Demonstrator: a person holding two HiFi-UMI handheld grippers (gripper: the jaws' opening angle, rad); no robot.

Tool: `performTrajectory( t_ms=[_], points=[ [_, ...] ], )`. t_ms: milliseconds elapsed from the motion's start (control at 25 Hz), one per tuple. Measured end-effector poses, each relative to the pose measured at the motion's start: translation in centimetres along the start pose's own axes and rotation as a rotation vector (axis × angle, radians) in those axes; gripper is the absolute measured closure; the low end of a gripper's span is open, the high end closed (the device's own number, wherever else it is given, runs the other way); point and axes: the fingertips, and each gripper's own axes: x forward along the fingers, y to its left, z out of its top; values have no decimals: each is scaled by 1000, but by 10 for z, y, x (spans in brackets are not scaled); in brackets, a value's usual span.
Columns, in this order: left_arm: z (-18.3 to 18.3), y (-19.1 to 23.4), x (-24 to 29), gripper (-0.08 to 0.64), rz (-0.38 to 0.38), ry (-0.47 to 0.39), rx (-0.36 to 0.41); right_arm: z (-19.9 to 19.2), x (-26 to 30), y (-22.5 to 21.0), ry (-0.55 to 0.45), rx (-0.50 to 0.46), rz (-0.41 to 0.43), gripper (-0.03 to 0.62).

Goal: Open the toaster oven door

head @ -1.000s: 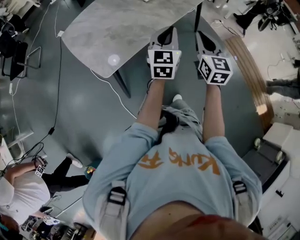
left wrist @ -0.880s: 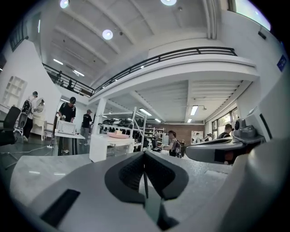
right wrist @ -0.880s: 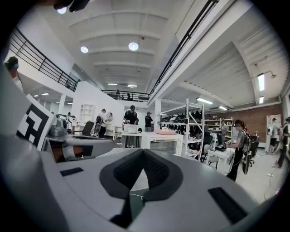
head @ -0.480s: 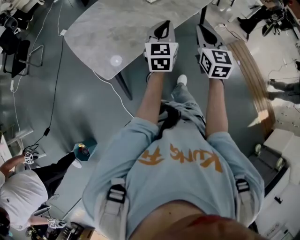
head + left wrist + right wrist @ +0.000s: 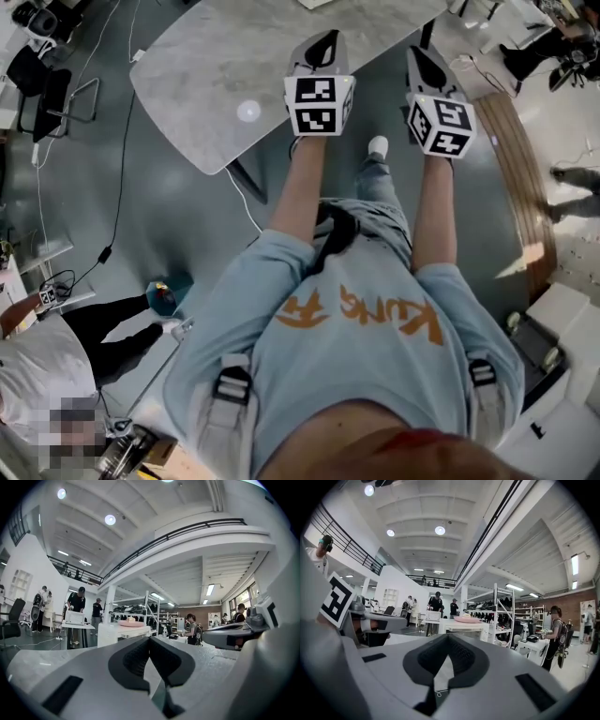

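Left hand-held gripper and right hand-held gripper, both closed, empty

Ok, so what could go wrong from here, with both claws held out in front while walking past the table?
1. A white cable trails across the floor by the table leg, close to the person's shoe, so it could cause a trip.
2. Both the left claw and the right claw are shut and empty. Neither could take a door handle without opening first.

Orange lettering on the person's pale blue T-shirt, upside down in the head view, reads "KUNG"; the letters beside it are unclear.
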Motion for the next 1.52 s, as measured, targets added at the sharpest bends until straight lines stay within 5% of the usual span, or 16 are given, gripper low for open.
performTrajectory(
  t_ms=[280,880,1120,1520],
  points=[
    [-10,-11,100,558,28,54,11,-7,71,-81,20,-3,14,594],
    [22,39,270,558,231,94,131,30,254,-162,-63,69,255,594],
    [25,52,322,558,274,130,79,31,301,-208,-33,77,301,594],
    [0,82,344,557,356,210,69,20,349,-186,-13,-28,490,594]
  ],
)
